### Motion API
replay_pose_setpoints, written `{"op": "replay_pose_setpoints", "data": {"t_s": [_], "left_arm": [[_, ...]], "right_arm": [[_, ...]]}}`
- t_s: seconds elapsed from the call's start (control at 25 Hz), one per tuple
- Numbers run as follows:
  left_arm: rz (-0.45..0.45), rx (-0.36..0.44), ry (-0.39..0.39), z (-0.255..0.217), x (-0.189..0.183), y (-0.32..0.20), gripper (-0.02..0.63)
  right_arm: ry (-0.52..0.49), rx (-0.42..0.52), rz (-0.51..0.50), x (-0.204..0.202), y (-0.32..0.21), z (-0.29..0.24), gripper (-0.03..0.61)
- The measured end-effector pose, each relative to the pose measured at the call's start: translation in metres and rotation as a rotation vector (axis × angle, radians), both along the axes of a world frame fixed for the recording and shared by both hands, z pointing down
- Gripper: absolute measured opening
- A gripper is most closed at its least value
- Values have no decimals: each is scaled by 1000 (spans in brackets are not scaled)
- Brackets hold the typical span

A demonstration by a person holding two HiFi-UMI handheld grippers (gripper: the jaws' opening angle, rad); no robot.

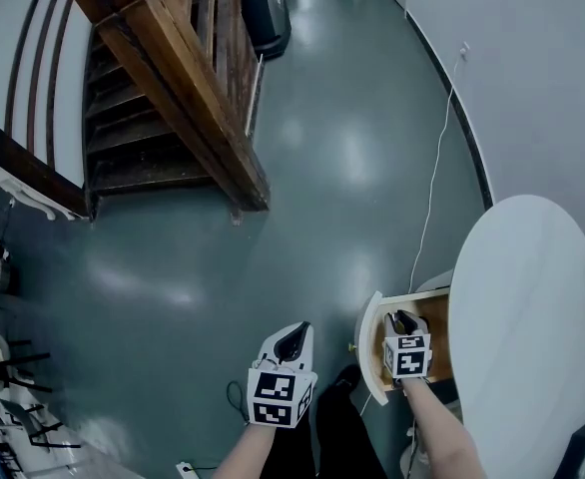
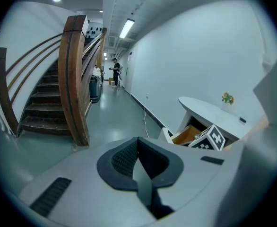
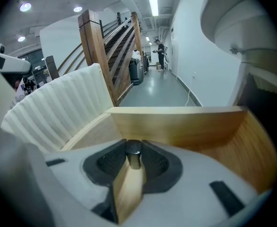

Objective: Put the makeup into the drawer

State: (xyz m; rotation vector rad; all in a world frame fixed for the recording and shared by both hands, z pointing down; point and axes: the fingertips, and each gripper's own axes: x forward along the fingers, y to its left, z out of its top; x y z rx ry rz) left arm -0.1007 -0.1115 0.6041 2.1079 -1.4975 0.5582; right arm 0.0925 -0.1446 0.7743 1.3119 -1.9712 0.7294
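Right claw (image 3: 134, 157) holding small dark cylindrical makeup tube (image 3: 133, 147) inside open light wooden drawer (image 3: 176, 122)
Head view: drawer at 4 o'clock; left claw (image 2: 138, 150) closed, empty, at 6 o'clock

A glossy grey-green floor (image 1: 302, 158) fills the middle of the head view. A dark wooden staircase (image 1: 163, 88) rises at 11 o'clock, with a black bin (image 1: 265, 13) at 12. A white wall (image 1: 542, 58) runs at 2 o'clock, with a white cable (image 1: 434, 168) trailing from it. A white tabletop (image 1: 522, 307) sits at 4 o'clock. Strip lights (image 2: 127, 28) line the ceiling.
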Motion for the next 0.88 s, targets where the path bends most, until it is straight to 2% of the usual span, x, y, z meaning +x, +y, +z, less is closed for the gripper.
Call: {"op": "replay_pose_setpoints", "data": {"t_s": [0.88], "left_arm": [[8,-2,10,-2,2,-4,3]], "right_arm": [[11,-51,-22,-3,18,-4,101]]}}
